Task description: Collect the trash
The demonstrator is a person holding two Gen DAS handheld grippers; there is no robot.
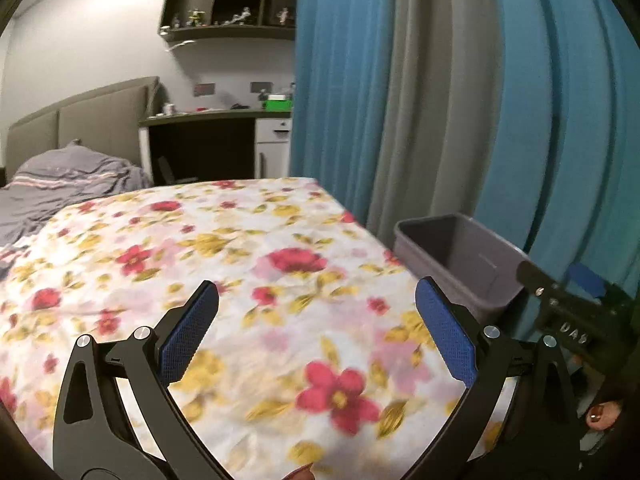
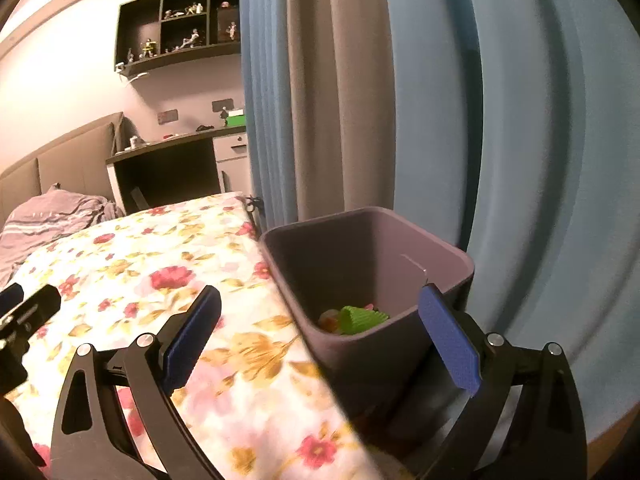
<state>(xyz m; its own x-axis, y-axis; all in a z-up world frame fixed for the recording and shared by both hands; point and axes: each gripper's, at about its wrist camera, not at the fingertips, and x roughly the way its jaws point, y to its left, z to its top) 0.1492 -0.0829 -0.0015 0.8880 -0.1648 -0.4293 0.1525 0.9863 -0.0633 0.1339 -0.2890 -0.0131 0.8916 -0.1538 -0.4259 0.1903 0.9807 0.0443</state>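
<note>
While both grippers gape empty, trash (image 2: 362,319) lies in the bin (image 2: 400,236) (ahead of the right gripper (image 2: 320,332)).

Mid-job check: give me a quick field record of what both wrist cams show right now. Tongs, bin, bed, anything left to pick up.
left tongs: open, empty, above the floral bedspread
right tongs: open, empty, near the bin's rim
bin: grey, open top, beside the bed's edge, in front of the blue curtain
bin contents: green ridged cup with other small colourful pieces, at the bottom
trash on bedspread: none visible in either view
bed, far end: rumpled grey blanket
image quality: some motion blur
</note>
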